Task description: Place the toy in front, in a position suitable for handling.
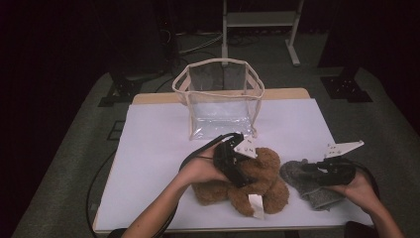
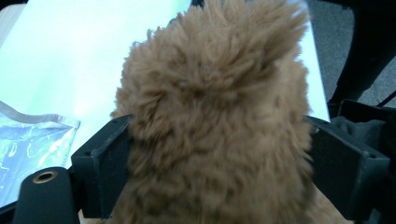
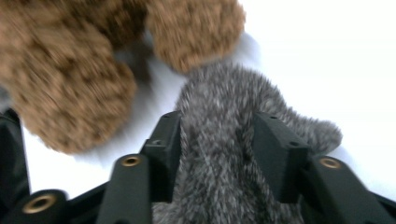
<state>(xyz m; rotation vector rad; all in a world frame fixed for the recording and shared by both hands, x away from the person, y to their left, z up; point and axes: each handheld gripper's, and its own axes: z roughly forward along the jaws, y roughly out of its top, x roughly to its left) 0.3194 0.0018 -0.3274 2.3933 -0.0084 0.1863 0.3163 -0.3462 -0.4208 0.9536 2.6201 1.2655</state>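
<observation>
A brown plush toy [image 1: 270,186] lies on the white table [image 1: 158,148] near its front edge. My left gripper [image 1: 241,176] rests on top of the toy. In the left gripper view the brown fur [image 2: 215,84] fills the whole gap of the left gripper [image 2: 215,135], whose jaws stand wide and straddle it without a clear squeeze. To the right lies a grey plush toy [image 1: 317,194]. My right gripper [image 1: 308,169] points left over it. In the right gripper view the grey fur [image 3: 224,93] runs between the parted jaws of the right gripper [image 3: 217,126], with the brown toy [image 3: 70,84] just beyond.
A clear plastic bag [image 1: 220,99] with a cream trim stands open at the back middle of the table. A white tag [image 1: 256,204] hangs from the brown toy. Cables trail off the table's left side. A metal stand's legs [image 1: 260,20] are on the floor behind.
</observation>
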